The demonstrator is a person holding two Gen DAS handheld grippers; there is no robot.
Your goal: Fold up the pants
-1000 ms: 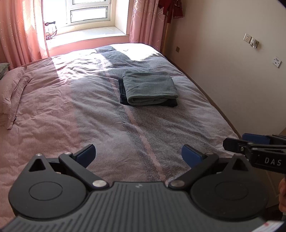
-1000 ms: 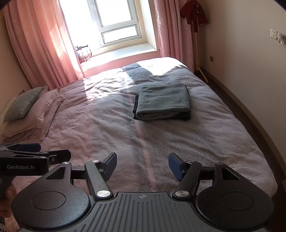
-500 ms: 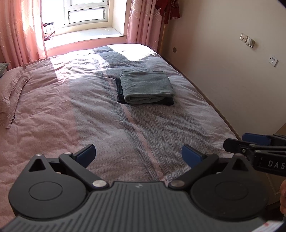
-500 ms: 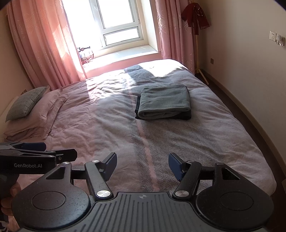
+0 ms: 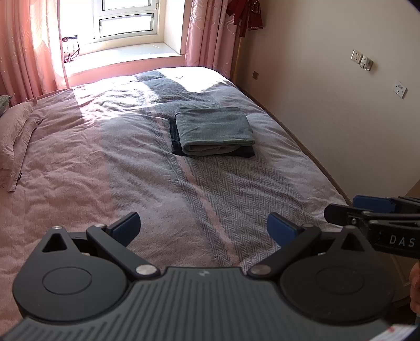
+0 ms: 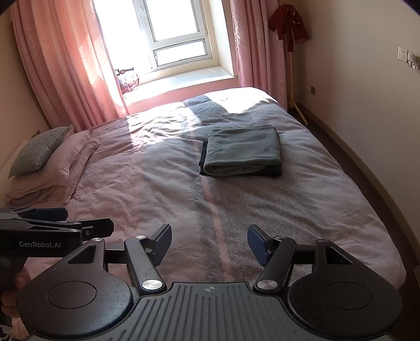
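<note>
Grey-green folded pants [image 5: 214, 129] [image 6: 242, 149] lie as a neat rectangle on top of a darker folded garment, on the far right half of the bed [image 5: 147, 183] [image 6: 162, 183]. My left gripper [image 5: 203, 228] hangs open over the bed's near edge, well short of the pants, nothing between its blue pads. My right gripper [image 6: 209, 245] is open too and empty, also far back from the pants. Each gripper shows at the side of the other's view, the right gripper [image 5: 372, 209] on the right and the left gripper [image 6: 60, 220] on the left.
Pink pillows [image 6: 50, 175] and a grey cushion [image 6: 39, 150] sit at the bed's left. A window sill [image 6: 183, 81] and pink curtains [image 6: 60, 68] stand beyond the bed. A wall [image 5: 328, 91] with sockets runs along the right side, and a red garment [image 6: 288, 23] hangs in the corner.
Both grippers have drawn back and risen slightly, so the bed and folded pants look a little farther away. The jaws have stayed open.
</note>
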